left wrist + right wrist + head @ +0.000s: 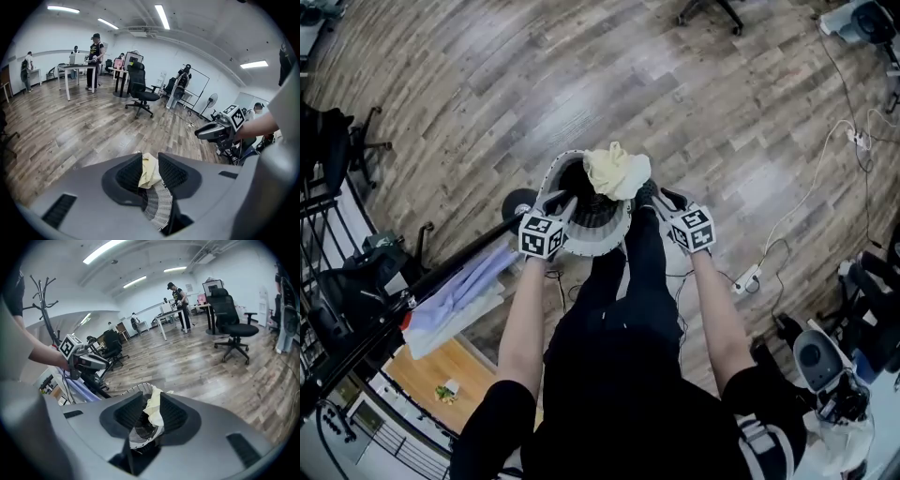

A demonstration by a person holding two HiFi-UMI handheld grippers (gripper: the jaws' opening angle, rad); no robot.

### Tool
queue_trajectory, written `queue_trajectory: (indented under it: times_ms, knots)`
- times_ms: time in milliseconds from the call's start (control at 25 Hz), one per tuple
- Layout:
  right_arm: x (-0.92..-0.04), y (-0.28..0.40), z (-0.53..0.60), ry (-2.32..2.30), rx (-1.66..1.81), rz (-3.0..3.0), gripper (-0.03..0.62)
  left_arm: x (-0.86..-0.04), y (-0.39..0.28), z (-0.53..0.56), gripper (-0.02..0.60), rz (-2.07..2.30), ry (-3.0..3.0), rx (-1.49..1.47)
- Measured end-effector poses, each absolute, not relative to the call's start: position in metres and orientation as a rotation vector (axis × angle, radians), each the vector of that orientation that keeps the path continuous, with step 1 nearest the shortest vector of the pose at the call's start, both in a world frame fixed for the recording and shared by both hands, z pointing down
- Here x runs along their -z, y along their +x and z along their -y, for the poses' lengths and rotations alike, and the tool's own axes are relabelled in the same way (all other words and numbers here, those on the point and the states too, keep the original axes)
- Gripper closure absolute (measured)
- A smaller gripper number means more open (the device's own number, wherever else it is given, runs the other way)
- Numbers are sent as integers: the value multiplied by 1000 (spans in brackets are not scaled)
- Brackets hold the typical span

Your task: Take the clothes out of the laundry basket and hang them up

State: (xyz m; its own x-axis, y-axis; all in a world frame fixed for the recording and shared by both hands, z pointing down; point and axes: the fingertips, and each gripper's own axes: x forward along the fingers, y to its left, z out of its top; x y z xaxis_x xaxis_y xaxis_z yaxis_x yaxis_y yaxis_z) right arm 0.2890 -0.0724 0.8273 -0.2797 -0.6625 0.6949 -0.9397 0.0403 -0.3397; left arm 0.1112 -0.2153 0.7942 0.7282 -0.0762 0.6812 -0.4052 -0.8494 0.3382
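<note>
Both hands are low over the laundry basket (pixel 596 240), which stands on the wood floor (pixel 487 84) right in front of the person. The left gripper (pixel 562 204) sits at the near-left of the rim and the right gripper (pixel 652 199) at the near-right. Neither has a bite: each pair of jaws stands a little apart with nothing pinched, and each gripper view looks through the gap at the cloth and the white mesh beyond. The prize is the cream garment (pixel 617 171), bunched in a loose heap at the far side of the rim, partly spilling over the top and not buried inside. It looks light, limp and thin, so it should crumple under the pads and slide if only a single layer is caught. The better hold is a thick fold high on the bunch, one gripper each side, so it can be spread once lifted. The basket looks light too, and a snag on the mesh could drag it along. Off to the left waits the rail (pixel 441 272), with a lilac cloth (pixel 459 292) draped over it. That is the likely place to hang it.
</note>
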Motion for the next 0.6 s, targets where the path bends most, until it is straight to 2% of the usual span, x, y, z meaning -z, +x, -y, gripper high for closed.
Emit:
queue_trajectory:
  times_ms: [600]
  knots:
    - [-961, 283, 81, 1470, -1213, 1959, 453, -949, 109, 177, 440, 278, 2341, -1121]
